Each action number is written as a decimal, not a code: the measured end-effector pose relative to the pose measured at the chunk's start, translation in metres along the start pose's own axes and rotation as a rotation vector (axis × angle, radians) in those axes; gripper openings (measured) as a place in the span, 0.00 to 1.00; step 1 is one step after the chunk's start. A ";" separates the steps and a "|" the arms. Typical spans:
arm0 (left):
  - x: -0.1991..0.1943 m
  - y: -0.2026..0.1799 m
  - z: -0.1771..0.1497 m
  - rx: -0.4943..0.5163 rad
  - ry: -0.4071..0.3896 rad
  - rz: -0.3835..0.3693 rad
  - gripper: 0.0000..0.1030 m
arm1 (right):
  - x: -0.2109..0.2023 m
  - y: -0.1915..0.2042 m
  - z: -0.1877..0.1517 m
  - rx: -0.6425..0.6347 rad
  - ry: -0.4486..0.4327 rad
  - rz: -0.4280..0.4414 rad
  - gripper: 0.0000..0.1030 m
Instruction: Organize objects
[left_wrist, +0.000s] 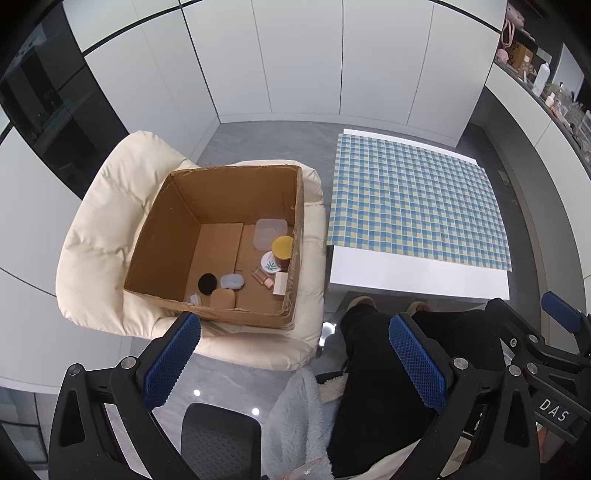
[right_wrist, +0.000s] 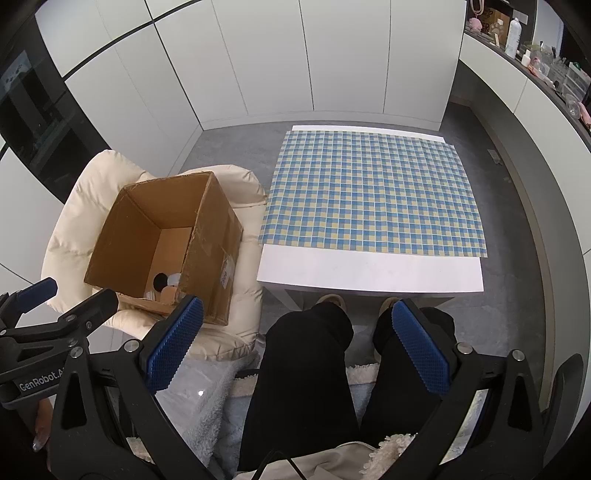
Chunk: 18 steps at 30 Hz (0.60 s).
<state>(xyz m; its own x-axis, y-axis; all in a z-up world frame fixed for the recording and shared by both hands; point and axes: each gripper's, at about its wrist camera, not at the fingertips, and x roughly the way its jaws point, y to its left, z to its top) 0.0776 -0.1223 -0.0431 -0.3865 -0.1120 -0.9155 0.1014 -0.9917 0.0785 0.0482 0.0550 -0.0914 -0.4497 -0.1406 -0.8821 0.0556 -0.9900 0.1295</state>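
Now both my grippers, left gripper (left_wrist: 293, 356) and right gripper (right_wrist: 297, 347), gape wide and empty; the open brown cardboard box (left_wrist: 218, 236) of small toiletries lies ahead-left, nearer my left.

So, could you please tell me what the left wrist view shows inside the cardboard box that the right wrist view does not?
Only the left wrist view shows the yellow-lidded jar, clear lidded container and pink bottle. Only the right wrist view shows the label on the box's outer wall. Both show the cardboard box on the cream chair, the black round item, the checked cloth, and open, empty tongs.
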 end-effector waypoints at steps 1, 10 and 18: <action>0.000 0.000 0.000 0.001 0.000 0.002 0.99 | 0.000 0.000 0.000 0.001 0.001 0.001 1.00; -0.004 0.000 -0.001 0.006 -0.009 0.013 0.99 | 0.000 0.000 -0.001 -0.001 -0.001 -0.005 1.00; -0.001 0.000 -0.001 0.010 -0.002 0.013 0.99 | 0.001 -0.001 -0.002 0.003 0.004 0.000 1.00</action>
<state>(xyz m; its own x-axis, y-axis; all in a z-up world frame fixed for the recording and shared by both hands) 0.0791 -0.1217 -0.0424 -0.3869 -0.1248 -0.9136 0.0976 -0.9908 0.0940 0.0492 0.0556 -0.0933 -0.4462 -0.1404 -0.8838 0.0528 -0.9900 0.1306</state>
